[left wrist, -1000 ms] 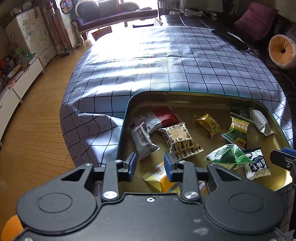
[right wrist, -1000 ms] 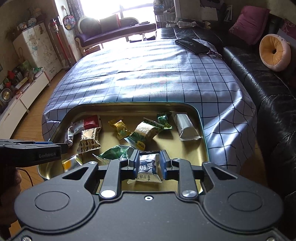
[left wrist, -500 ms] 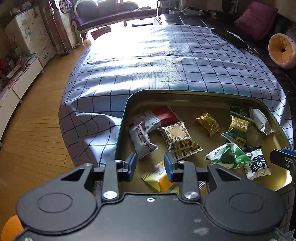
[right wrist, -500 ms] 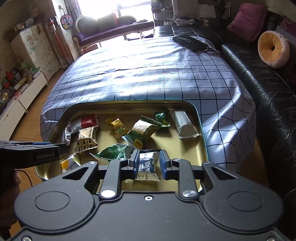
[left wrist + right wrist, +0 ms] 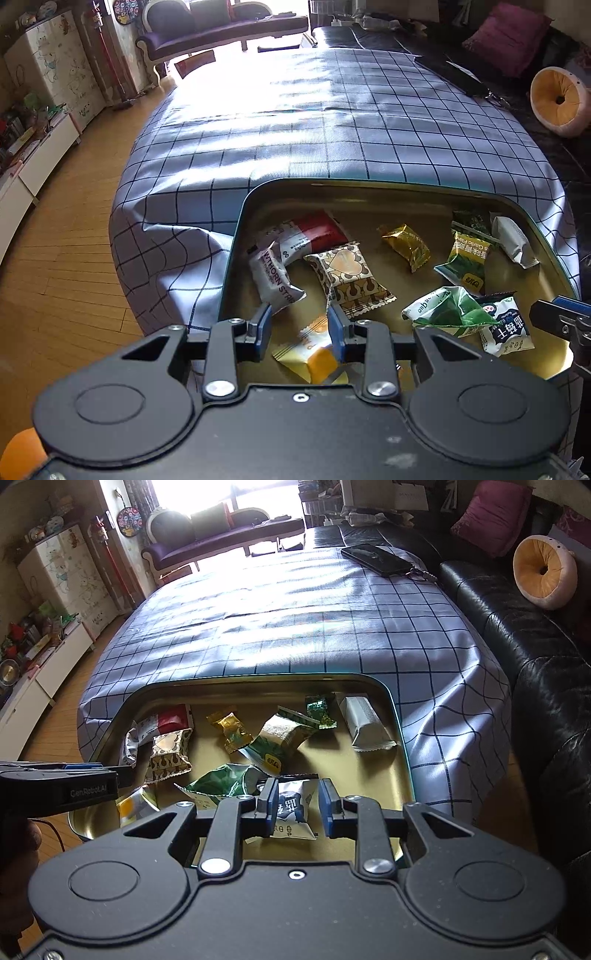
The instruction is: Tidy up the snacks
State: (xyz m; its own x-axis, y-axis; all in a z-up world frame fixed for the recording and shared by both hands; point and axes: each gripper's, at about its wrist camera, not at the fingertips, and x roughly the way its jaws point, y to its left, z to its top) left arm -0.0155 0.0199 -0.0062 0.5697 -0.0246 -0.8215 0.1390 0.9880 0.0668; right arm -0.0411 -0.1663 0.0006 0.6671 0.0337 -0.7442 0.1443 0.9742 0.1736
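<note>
Covering the table, checked cloth (image 5: 332, 122) possibly bunches beside tray (image 5: 236, 236).

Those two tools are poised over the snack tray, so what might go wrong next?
The right tool straddles the white packet, whose edge sits under the green bag; lifting may drag that bag. The left tool hangs open over the yellow packet near the tray wall, a cramped pinch.
</note>
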